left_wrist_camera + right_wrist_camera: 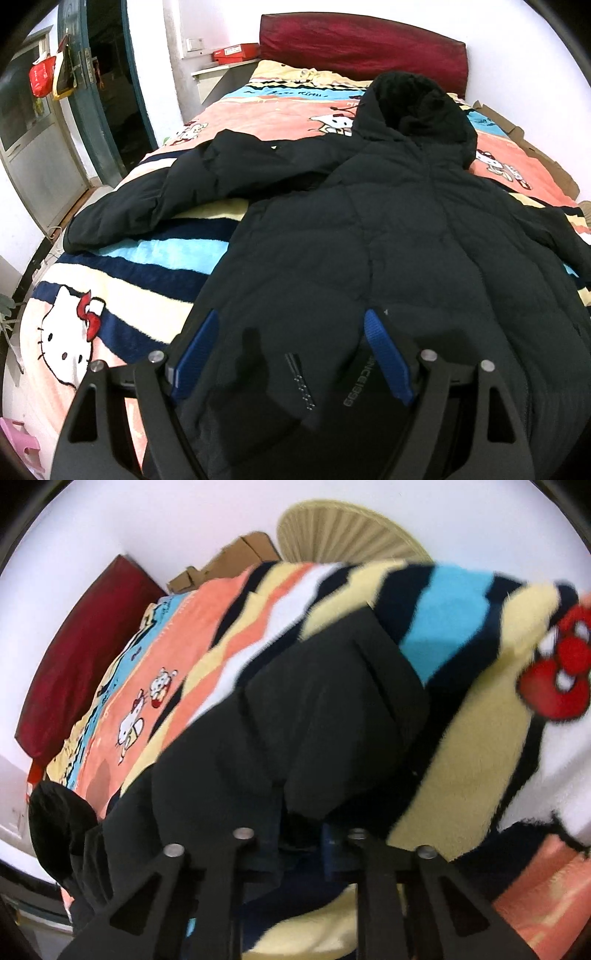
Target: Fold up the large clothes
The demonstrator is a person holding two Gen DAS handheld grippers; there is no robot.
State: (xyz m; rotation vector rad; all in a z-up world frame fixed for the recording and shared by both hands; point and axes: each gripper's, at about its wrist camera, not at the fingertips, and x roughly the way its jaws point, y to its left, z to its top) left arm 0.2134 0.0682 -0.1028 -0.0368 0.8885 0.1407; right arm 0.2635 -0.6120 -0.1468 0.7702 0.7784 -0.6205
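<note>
A black hooded puffer jacket (388, 221) lies spread out on the striped cartoon-cat blanket (147, 280), with its hood (413, 103) toward the headboard and one sleeve (166, 192) stretched out to the left. My left gripper (291, 354) is open over the hem, and jacket cloth lies between its blue pads (195, 354) without being pinched. In the right wrist view the other sleeve (325, 709) runs away from my right gripper (299, 842). That gripper is shut on the sleeve's bunched cloth, which hides its fingertips.
A dark red headboard (362, 48) stands against the far wall. An open doorway (103, 92) with a red bag (42, 75) is at left. Cardboard (535, 155) lines the bed's right side, near a woven fan (347, 535). A pink stool (18, 439) sits low left.
</note>
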